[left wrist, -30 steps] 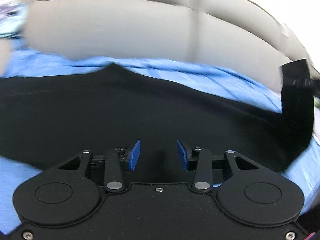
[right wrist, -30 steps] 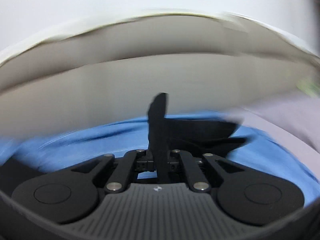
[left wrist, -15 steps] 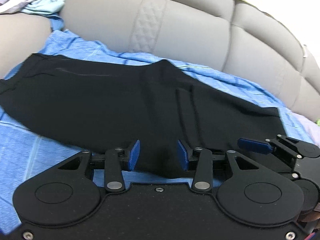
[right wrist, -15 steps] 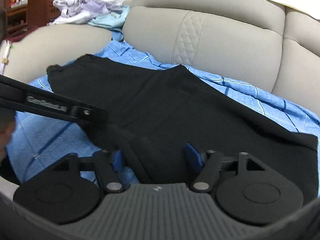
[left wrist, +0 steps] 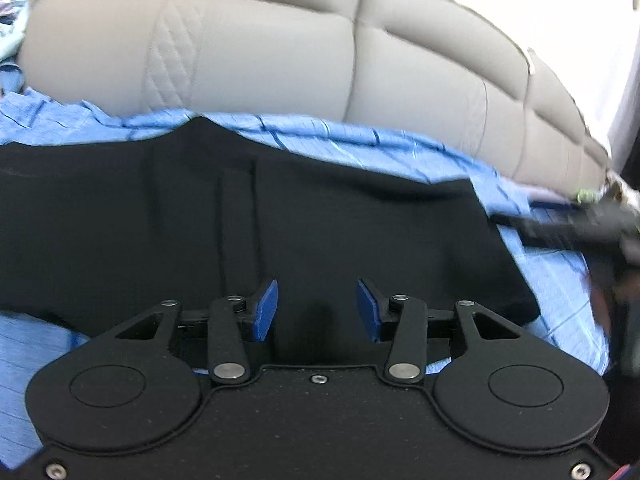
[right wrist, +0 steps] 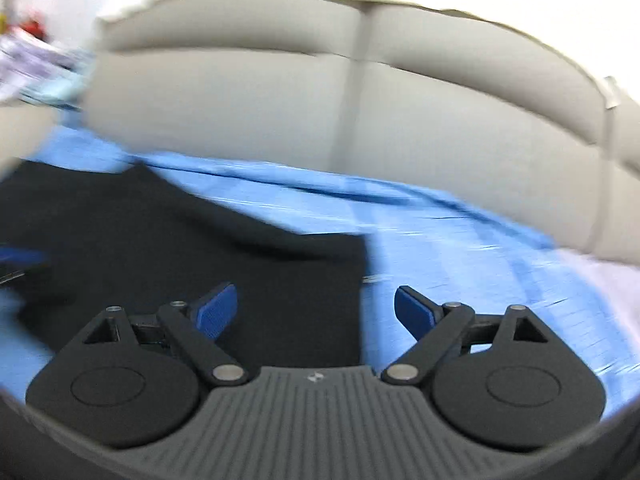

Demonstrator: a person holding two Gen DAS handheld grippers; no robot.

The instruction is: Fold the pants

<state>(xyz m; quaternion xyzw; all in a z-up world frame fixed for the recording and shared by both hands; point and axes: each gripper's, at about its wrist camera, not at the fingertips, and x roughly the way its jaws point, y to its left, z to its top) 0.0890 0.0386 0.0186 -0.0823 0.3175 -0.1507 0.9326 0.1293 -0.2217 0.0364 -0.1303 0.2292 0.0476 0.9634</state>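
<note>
Black pants [left wrist: 280, 216] lie flat on a blue sheet [left wrist: 400, 148] on the sofa seat. My left gripper [left wrist: 316, 308] is open and empty, low over the near edge of the pants. In the right wrist view the pants [right wrist: 180, 248] fill the left half and their straight right edge runs between my fingers. My right gripper [right wrist: 316, 308] is wide open and empty over that edge. The right gripper shows blurred at the right edge of the left wrist view [left wrist: 592, 232].
A grey sofa backrest [left wrist: 280, 48] rises behind the sheet [right wrist: 460, 240]. A pile of light clothes [right wrist: 36, 68] lies blurred at the far left. A pale lilac cloth [right wrist: 600, 276] lies at the right.
One second ago my right gripper was shut on a black fold held up. It has since opened, the fabric lies flat, and it has moved right to the pants' edge. The left gripper stayed open.
</note>
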